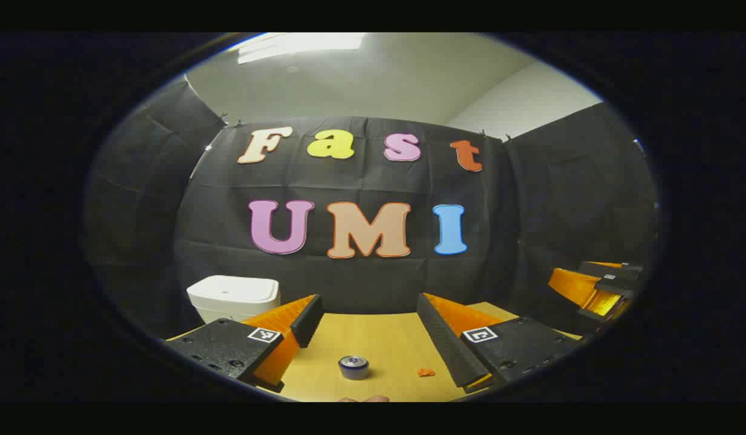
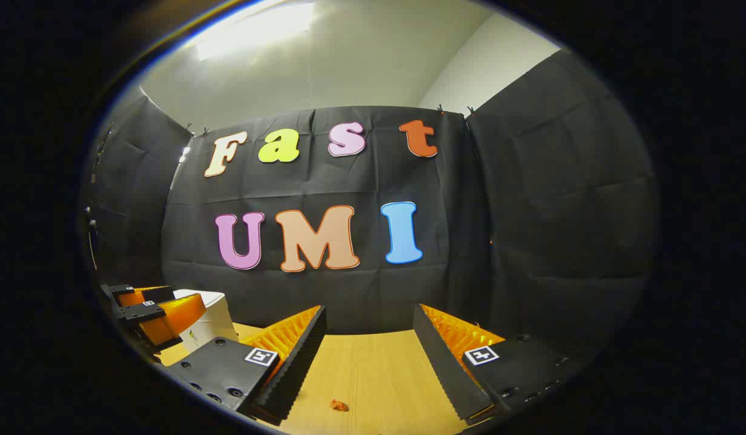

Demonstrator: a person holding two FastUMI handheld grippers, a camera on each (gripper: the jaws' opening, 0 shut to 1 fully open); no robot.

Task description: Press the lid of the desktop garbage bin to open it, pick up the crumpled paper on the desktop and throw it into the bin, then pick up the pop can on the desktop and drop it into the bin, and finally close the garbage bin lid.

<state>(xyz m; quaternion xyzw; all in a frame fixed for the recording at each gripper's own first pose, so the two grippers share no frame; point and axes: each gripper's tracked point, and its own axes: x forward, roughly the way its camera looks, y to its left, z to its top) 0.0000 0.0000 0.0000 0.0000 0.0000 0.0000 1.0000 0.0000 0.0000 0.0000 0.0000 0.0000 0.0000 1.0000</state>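
Left gripper view: the left gripper [image 1: 368,329] is hanging above the wooden desktop [image 1: 385,344] with its jaws standing wide apart and nothing between them. Low in the gap, nearest the camera, the pop can [image 1: 353,367] is standing upright on the desktop, long axis vertical, its round top facing up; it is sitting between the two fingers' lines but apart from both. Any printing on its side is too small to read. Just to its right, near the right-hand finger, a small crumpled paper [image 1: 426,372] is lying on the wood. Each finger is carrying a square black-and-white marker; no brand is legible. Farther back, behind the left-hand finger, the white garbage bin [image 1: 234,297] is sitting with its lid [image 1: 232,289] down. At the far right edge the right gripper [image 1: 599,290] is showing side-on.

Right gripper view: the right gripper [image 2: 370,353] is likewise holding its jaws wide with nothing in them. The crumpled paper [image 2: 338,405] is lying low in the gap, closer to the left-hand finger, touching neither. Beyond, at the left edge, the left gripper [image 2: 149,311] is partly covering the garbage bin [image 2: 212,323].
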